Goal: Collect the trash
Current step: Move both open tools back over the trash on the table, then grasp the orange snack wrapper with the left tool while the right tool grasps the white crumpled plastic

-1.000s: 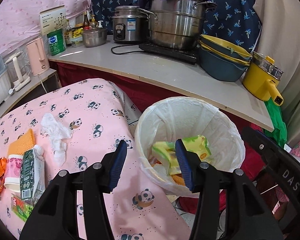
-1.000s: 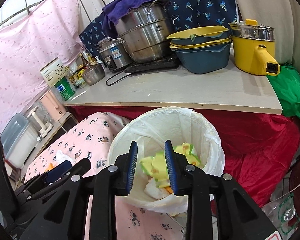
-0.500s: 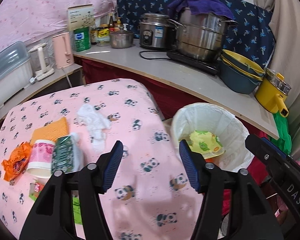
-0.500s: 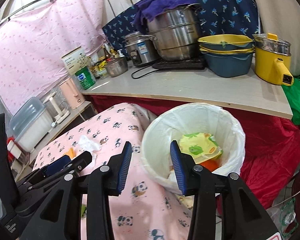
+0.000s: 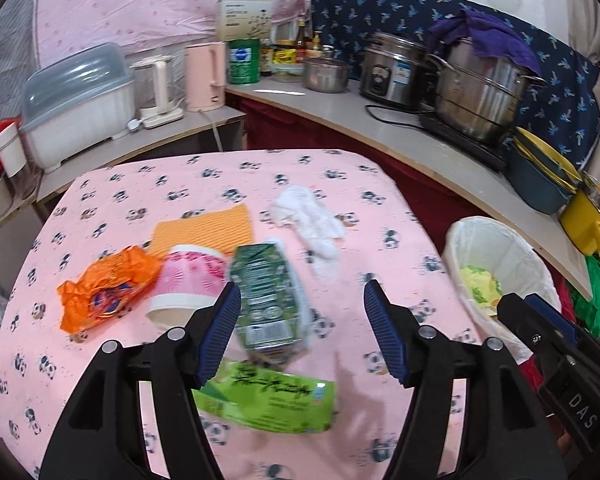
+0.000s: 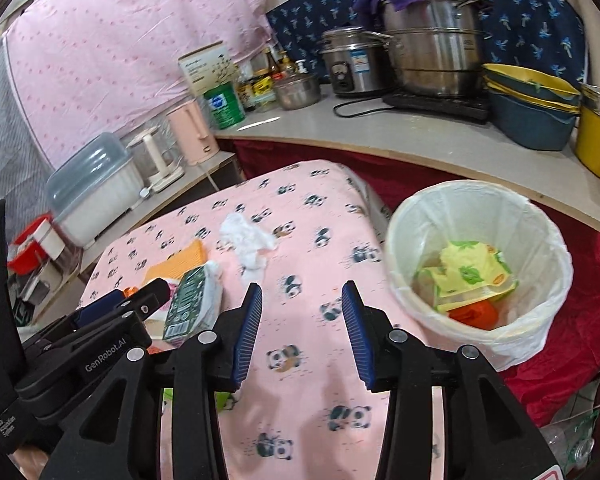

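Trash lies on the pink panda tablecloth (image 5: 180, 188): a dark green carton (image 5: 264, 296), a light green packet (image 5: 272, 398), a pink paper cup (image 5: 188, 282) on its side, an orange wrapper (image 5: 104, 286), an orange cloth (image 5: 204, 228) and a crumpled white tissue (image 5: 312, 220). My left gripper (image 5: 300, 332) is open and empty, above the carton and packet. My right gripper (image 6: 302, 334) is open and empty over the table's right part, left of the white-lined bin (image 6: 476, 208). The bin holds yellow-green wrappers (image 6: 472, 272) and shows in the left wrist view (image 5: 496, 240).
A curved counter (image 5: 380, 132) behind carries steel pots (image 5: 480, 96), a rice cooker (image 5: 392, 72), stacked bowls (image 5: 540, 176), a yellow pot (image 5: 588, 216) and jars. A pink kettle (image 5: 206, 76) and a dish box (image 5: 76, 100) stand on the left shelf. Red cloth hangs beside the bin.
Both grippers have swung left from above the bin to over the table. Both jaws have opened wider. The carton and green packet now lie under the left gripper.
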